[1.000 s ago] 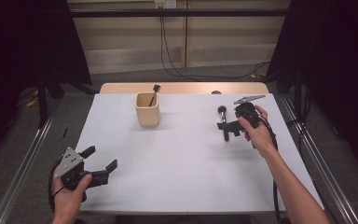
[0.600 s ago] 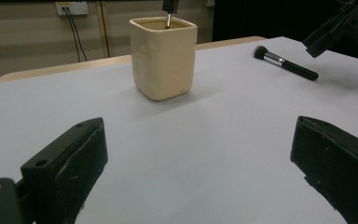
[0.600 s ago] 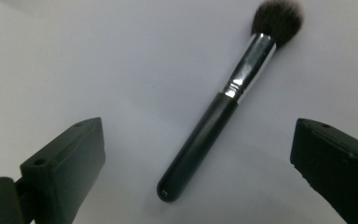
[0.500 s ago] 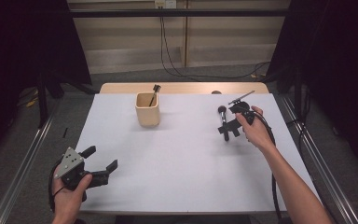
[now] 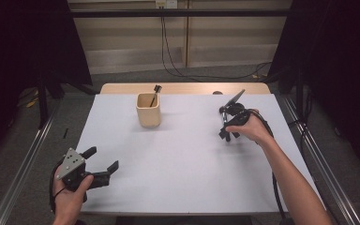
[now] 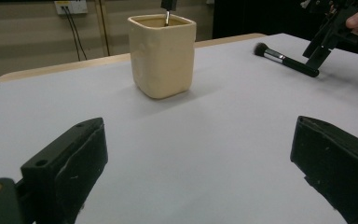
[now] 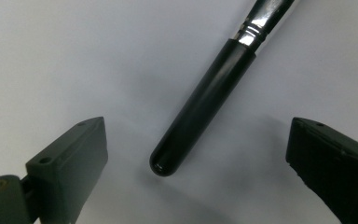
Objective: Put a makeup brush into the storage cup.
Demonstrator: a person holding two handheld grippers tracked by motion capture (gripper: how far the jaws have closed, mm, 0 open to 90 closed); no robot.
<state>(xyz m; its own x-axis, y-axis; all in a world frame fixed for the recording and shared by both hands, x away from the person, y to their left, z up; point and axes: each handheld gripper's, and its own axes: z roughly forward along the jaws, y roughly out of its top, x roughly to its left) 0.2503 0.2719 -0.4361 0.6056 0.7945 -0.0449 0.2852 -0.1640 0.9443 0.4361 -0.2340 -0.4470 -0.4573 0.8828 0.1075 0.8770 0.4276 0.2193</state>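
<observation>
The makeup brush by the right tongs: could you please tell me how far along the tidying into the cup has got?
Done: one brush already stands in the beige cup. In hand: the right tongs are open, poised over the black handle of the makeup brush, which lies flat on the white table, not gripped. Left: grasp it, lift it and probably drop it into the cup. The left tongs rest open near the table's front edge.

A beige cup stands upright on the white tabletop, far and left of centre. A thin dark-tipped stick leans inside it. Cables hang down the far wall.
</observation>
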